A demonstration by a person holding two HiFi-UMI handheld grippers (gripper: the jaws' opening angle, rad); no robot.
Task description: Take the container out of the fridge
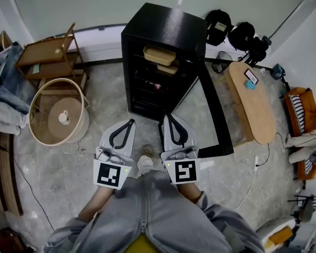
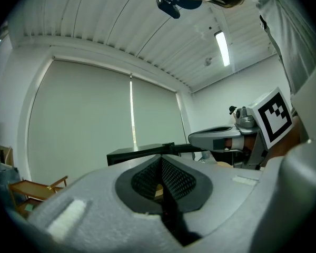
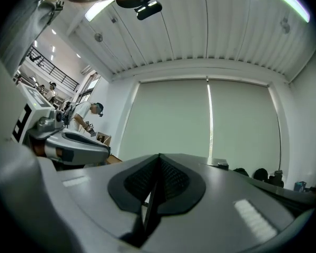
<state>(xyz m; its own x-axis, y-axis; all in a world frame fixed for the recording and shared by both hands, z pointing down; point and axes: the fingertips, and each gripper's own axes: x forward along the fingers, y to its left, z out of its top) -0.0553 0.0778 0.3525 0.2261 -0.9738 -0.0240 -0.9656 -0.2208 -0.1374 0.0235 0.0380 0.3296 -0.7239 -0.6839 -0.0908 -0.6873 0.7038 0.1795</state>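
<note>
A black fridge (image 1: 163, 36) stands on the floor ahead with its door (image 1: 215, 115) swung open to the right. On its top shelf lies a tan lidded container (image 1: 159, 55), with a second tan container (image 1: 169, 69) just below it. My left gripper (image 1: 131, 122) and right gripper (image 1: 167, 116) are side by side in front of the fridge, short of the shelves. Both are shut with nothing in them. In the left gripper view the pads (image 2: 171, 179) meet, and the fridge top (image 2: 139, 154) shows beyond. In the right gripper view the pads (image 3: 168, 179) also meet.
A round wicker basket (image 1: 37, 126) and a wooden rack (image 1: 48, 57) stand at the left. An oval wooden table (image 1: 253, 104) sits right of the open door, with an orange seat (image 1: 299, 109) beyond. Black helmets (image 1: 219, 24) lie behind the fridge. Cables run across the floor.
</note>
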